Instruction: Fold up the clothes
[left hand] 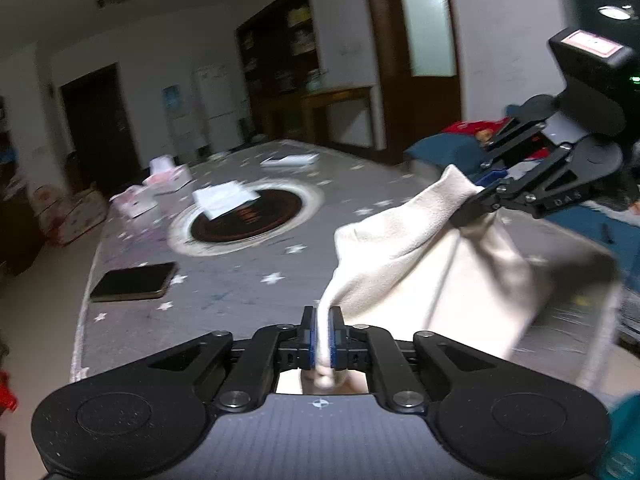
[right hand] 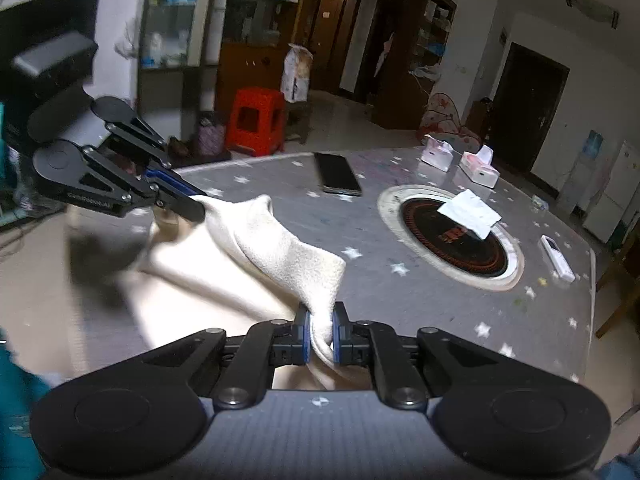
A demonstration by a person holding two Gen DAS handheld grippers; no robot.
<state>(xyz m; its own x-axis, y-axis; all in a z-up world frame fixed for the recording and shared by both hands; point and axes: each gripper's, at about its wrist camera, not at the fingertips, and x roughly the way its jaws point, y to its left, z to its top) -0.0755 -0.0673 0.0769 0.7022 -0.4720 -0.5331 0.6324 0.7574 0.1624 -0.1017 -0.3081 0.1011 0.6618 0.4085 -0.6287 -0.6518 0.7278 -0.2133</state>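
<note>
A cream-white garment [left hand: 420, 264] hangs lifted above the near end of a grey star-patterned table [left hand: 240, 288]. My left gripper [left hand: 322, 320] is shut on one edge of it. My right gripper [right hand: 321, 318] is shut on another edge of the same garment [right hand: 280, 256]. Each gripper shows in the other's view: the right gripper [left hand: 476, 204] at the upper right of the left wrist view, the left gripper [right hand: 192, 208] at the left of the right wrist view. The cloth sags between the two and its lower part is hidden below the grippers.
A dark phone [left hand: 134, 282] lies at the table's left edge. A round black inset [left hand: 248, 216] with white paper [left hand: 224, 198] on it sits mid-table. Tissue boxes [left hand: 168, 178] stand farther back. A red stool [right hand: 256, 120] stands on the floor beyond the table.
</note>
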